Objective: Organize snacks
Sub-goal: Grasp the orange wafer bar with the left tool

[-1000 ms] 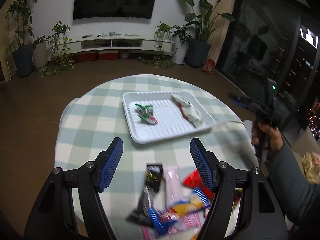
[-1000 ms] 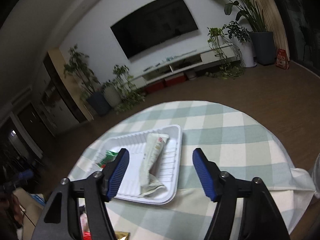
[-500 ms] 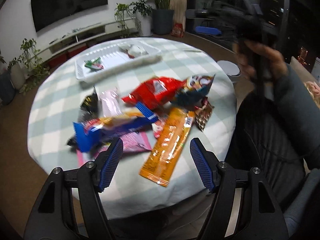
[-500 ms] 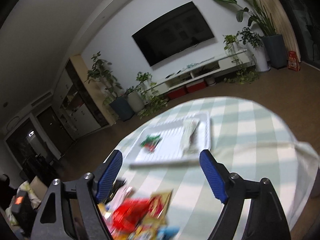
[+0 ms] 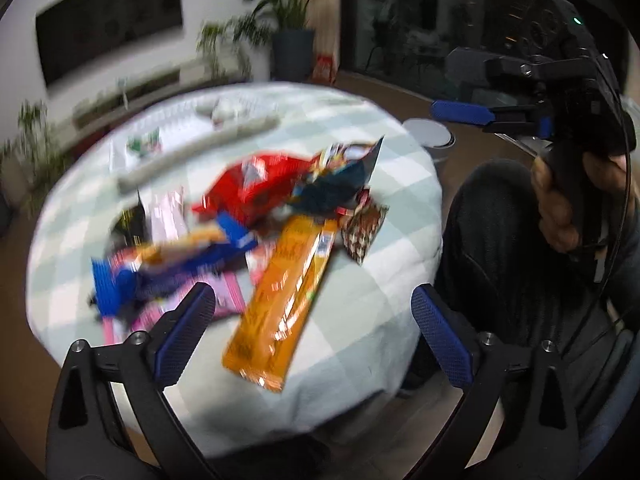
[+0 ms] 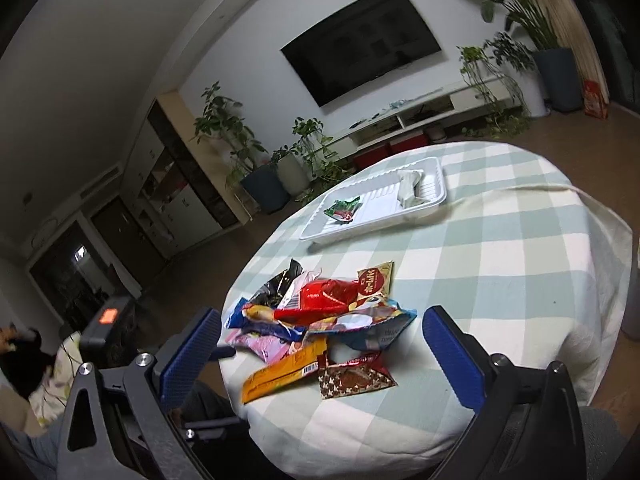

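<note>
A pile of snack packets lies at the near side of the round table: a long orange packet [image 5: 288, 296] [image 6: 280, 376], a red bag [image 5: 256, 188] [image 6: 320, 300], a blue packet [image 5: 168, 264] and a star-patterned brown packet [image 6: 352, 380]. Farther back stands the white tray [image 6: 400, 216], holding a green packet [image 6: 342, 210] and a white wrapper [image 6: 410, 188]. My left gripper [image 5: 310, 304] hovers over the pile's near end, jaws opening, pads touching nothing. My right gripper [image 6: 322, 318] hangs above the pile from the other side, jaws opening, with nothing gripped.
A green and white checked cloth [image 6: 520, 280] covers the table. A person's hand [image 5: 560, 208] holds the right gripper's handle above a lap in dark trousers [image 5: 500, 240]. A grey bin [image 5: 430, 140] stands on the floor beyond the table.
Both grippers have drawn back from the tray to the near edge of the table, over the snack pile. Both pairs of jaws stand wider than before.
</note>
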`<state>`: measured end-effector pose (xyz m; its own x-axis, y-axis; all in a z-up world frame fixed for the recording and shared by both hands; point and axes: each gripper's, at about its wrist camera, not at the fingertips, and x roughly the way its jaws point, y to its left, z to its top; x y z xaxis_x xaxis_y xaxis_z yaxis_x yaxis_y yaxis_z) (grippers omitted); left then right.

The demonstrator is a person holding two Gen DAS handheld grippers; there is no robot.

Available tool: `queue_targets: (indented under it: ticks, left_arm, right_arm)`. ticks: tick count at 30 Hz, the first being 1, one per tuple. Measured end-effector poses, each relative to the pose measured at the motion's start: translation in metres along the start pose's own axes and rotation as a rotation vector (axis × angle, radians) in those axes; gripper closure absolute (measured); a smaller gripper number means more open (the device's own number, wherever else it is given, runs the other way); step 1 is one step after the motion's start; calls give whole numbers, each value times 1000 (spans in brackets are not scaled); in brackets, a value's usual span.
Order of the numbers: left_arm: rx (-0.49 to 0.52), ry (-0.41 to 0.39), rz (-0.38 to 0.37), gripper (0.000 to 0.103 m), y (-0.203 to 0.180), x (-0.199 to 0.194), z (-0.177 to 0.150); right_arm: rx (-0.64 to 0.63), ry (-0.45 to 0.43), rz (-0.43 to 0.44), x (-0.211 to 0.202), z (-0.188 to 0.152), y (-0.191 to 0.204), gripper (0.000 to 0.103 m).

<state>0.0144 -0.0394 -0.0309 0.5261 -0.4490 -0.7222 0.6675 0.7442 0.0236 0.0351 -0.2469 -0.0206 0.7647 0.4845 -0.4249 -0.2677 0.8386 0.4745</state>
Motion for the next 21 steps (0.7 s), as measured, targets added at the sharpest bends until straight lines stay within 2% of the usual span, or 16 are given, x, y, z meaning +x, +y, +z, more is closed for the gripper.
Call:
queue_targets:
  ticks: [2,3,6,11,12,13,14,15,16,21]
  left_arm:
    - [-23,100,-24,3,4,11,4]
    - [-36,115,-37,3,6,13,5]
    - [-41,75,-111,3,14,15,9]
    - [-9,133,-146,5,21,32,19]
    - [-1,143,-155,10,21,35,21]
    - [14,156,-166,25,20,38,23]
    - [23,168,-166,35,19,41,24]
    - [33,182,-159,54,18,45,25]
    - [44,194,-151,67,17,48,25]
    - [46,207,-110,68,16,54,26]
  right_arm:
    - [-13,2,0,0,-1,2,0]
    - [-20,6,-1,1,-3,4,0]
    - [-41,20,-14,5,-5,5,1]
    - [-57,30,-22,7,-7,5,10]
    - [-60,35,-22,8,-7,5,13]
    - [-63,45,-20,9,-8,5,15]
    - [-64,53,-20,11,-8,4,16]
    - [-64,55,-21,12,-8,4,16]
    - [-64,53,-21,12,-8,3,16]
    - [-48,41,-7,10,-7,-1,16]
